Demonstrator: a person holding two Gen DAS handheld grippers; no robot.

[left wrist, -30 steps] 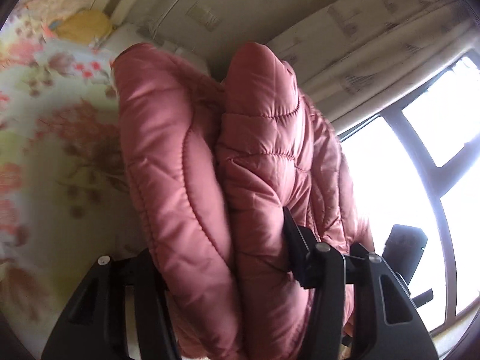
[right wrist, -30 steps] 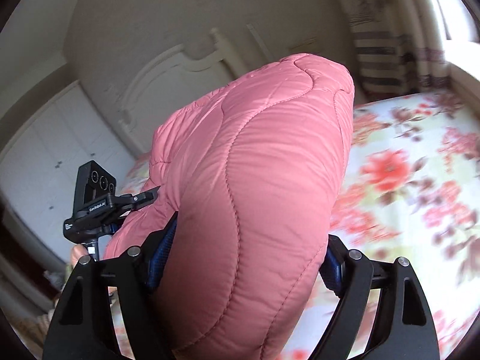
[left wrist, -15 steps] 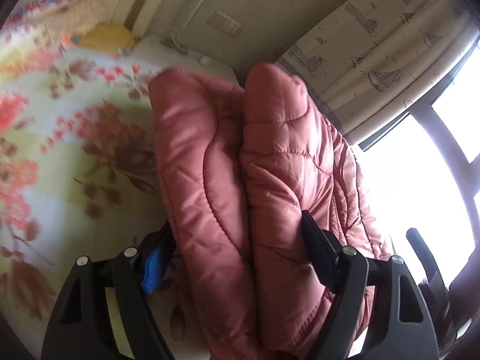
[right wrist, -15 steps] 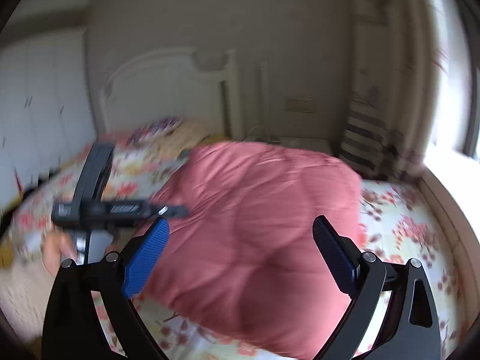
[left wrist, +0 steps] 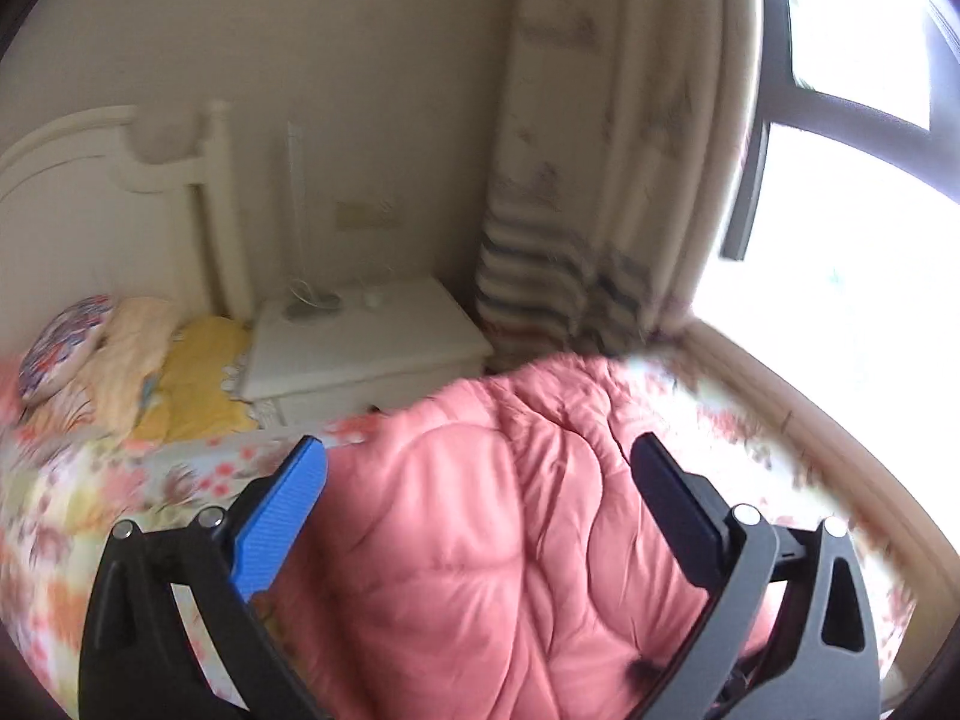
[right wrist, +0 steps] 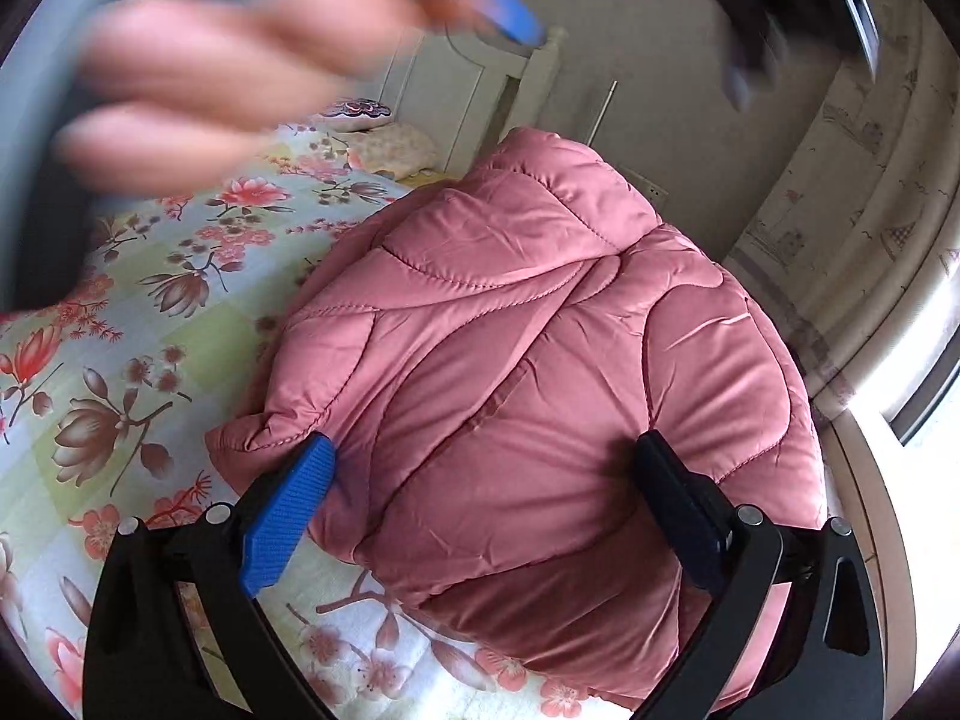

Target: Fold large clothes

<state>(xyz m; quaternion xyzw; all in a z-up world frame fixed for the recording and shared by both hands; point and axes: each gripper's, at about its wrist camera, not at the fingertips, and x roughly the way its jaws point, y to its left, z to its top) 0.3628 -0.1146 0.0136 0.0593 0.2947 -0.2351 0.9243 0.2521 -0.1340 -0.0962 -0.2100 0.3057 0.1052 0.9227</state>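
Bed (right wrist: 150, 324): the floral cover lies flat under the jacket; compared with a second ago much more of it shows in both wrist views.
Jacket (right wrist: 540, 372): the pink quilted jacket lies folded in a thick bundle on the bed, on the side near the curtain (left wrist: 600, 150). One second ago it was lifted and squeezed between both pairs of fingers; now it rests on the cover and nothing presses it.
Left gripper (left wrist: 480, 480): its jaws are opening and stand wide. The jacket lies below and beyond the fingers, and the pads do not touch it. Earlier the fingers clamped two thick folds.
Right gripper (right wrist: 483, 468): its jaws are also opening, almost fully wide. The blue pad (right wrist: 288, 516) is just beside the jacket's near edge; the bundle lies between the two fingers without being pinched.
Hand (right wrist: 198, 78): a blurred hand crosses the top of the right wrist view; half a second ago it was lower at the left.
Nightstand (left wrist: 360, 342): white, beside the headboard, newly in the left view.
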